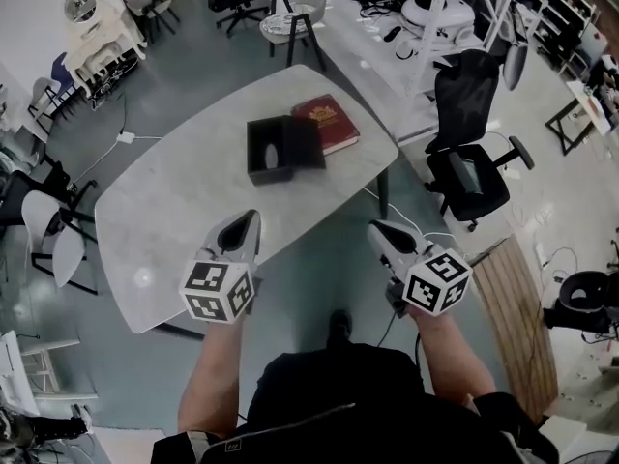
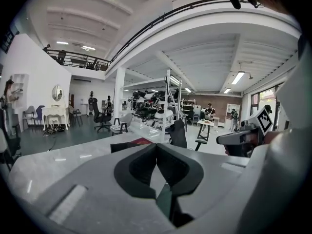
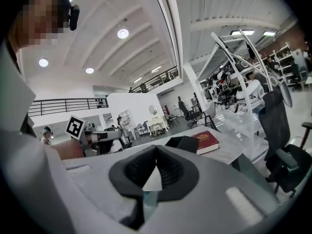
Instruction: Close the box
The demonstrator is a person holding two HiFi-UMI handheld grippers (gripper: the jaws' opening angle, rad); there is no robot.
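From the head view, the box (image 1: 272, 151) sits open in the middle of the table (image 1: 164, 211), just beside a red book (image 1: 327, 122) and well ahead of my left gripper (image 1: 249, 222) and right gripper (image 1: 379, 228). I judge it light, stiff card, best shut by pushing the free edge of what looks like its lid. The left gripper view shows those fingers pressed together on nothing, the box a dark sliver beyond. The right gripper view shows fingers likewise closed and empty, plus the box's side profile, which the head view flattens.

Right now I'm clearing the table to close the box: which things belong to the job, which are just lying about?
Job: open black box; left tool; right tool.
Lying about: red book; black office chair.
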